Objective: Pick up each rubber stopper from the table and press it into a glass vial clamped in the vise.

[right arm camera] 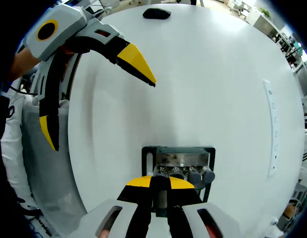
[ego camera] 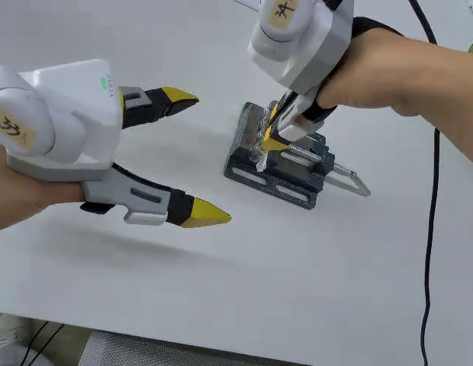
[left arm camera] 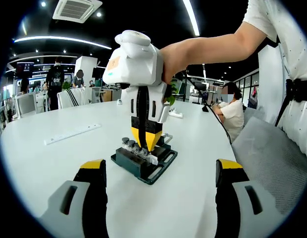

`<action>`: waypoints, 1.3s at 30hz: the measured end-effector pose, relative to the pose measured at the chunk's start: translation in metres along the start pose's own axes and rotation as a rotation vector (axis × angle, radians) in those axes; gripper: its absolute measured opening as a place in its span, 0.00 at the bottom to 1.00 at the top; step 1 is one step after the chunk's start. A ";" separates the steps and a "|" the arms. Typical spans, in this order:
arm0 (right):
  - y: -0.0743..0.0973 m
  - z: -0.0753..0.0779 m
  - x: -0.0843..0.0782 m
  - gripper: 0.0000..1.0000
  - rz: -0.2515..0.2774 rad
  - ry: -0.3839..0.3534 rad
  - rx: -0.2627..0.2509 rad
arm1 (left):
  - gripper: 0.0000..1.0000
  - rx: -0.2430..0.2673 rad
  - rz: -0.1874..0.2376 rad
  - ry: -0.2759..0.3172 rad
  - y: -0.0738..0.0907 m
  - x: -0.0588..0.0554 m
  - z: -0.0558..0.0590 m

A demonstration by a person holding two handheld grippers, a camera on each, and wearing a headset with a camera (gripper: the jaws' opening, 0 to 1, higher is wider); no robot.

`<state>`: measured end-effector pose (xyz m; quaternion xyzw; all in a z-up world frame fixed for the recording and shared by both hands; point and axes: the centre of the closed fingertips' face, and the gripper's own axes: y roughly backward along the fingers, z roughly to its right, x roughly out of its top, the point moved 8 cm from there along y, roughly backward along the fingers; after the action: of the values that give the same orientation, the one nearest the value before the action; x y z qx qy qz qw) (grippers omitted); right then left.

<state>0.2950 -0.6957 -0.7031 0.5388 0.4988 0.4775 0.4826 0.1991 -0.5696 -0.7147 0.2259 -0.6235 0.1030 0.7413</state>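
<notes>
My right tongs (right arm camera: 160,183) are pinched shut over the vials (right arm camera: 193,174) in the vise (ego camera: 276,181), most look stoppered already; left tongs (ego camera: 213,158) open, empty.

At 6 o'clock the right gripper (right arm camera: 161,181), jaws together, meets the vise (right arm camera: 178,150) holding stoppered vials (right arm camera: 195,174); the left gripper (right arm camera: 103,115) gapes at 10 o'clock.
</notes>
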 end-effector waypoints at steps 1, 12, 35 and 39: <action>0.001 -0.002 0.000 0.06 0.001 -0.006 -0.002 | 0.91 -0.001 -0.001 0.001 0.000 0.000 0.000; 0.002 -0.004 0.002 0.04 -0.043 0.000 -0.012 | 0.90 0.001 -0.001 0.002 0.001 -0.001 0.000; -0.005 0.003 0.000 0.04 -0.017 -0.012 0.007 | 0.89 0.001 0.003 0.009 -0.003 0.000 0.003; -0.006 0.003 -0.001 0.04 -0.009 -0.020 0.009 | 0.89 0.000 0.004 0.009 -0.004 -0.001 0.003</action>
<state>0.2979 -0.6963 -0.7096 0.5434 0.4987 0.4677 0.4872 0.1976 -0.5741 -0.7156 0.2243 -0.6207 0.1057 0.7438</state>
